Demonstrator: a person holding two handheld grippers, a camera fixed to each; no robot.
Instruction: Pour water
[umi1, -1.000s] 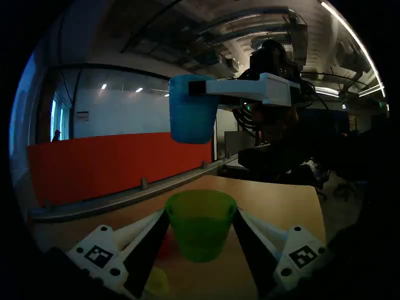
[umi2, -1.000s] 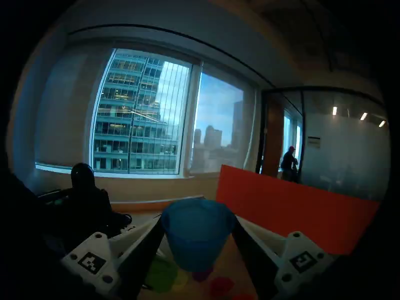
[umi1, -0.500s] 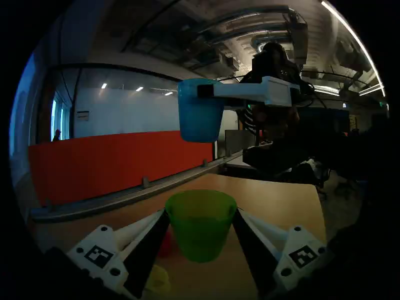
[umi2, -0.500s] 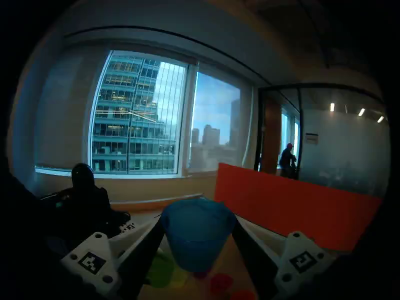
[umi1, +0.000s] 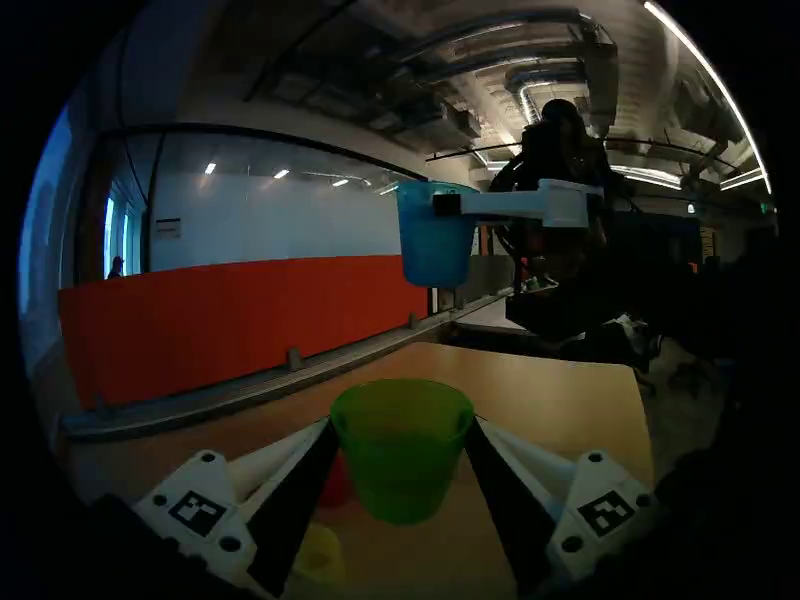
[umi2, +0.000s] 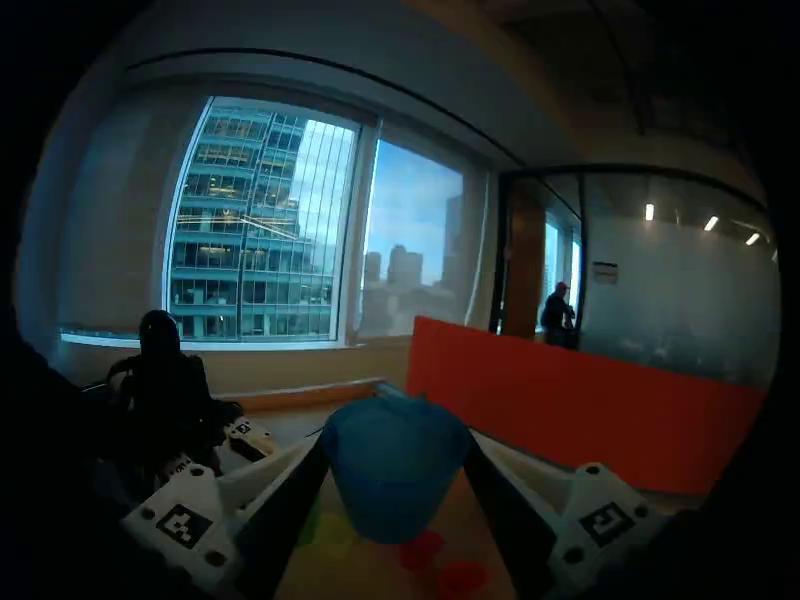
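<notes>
Left gripper (umi1: 400, 432) is closed on a green cup (umi1: 402, 475), both fingers pressing its sides; the cup is upright above the wooden table (umi1: 560, 400). Right gripper (umi2: 394, 445) clamps a blue cup (umi2: 392, 495) the same way, also upright. In the left gripper view the blue cup hangs higher and farther off, well apart from the green cup, in front of an orange partition (umi1: 220, 320). Contents of either cup cannot be determined.

On the table below the green cup lie one red piece (umi1: 337, 482) and one yellow piece (umi1: 318, 552). Beneath the blue cup the right gripper view shows two red pieces (umi2: 422, 548).

Count: two grippers, two cups, one cup per gripper.
</notes>
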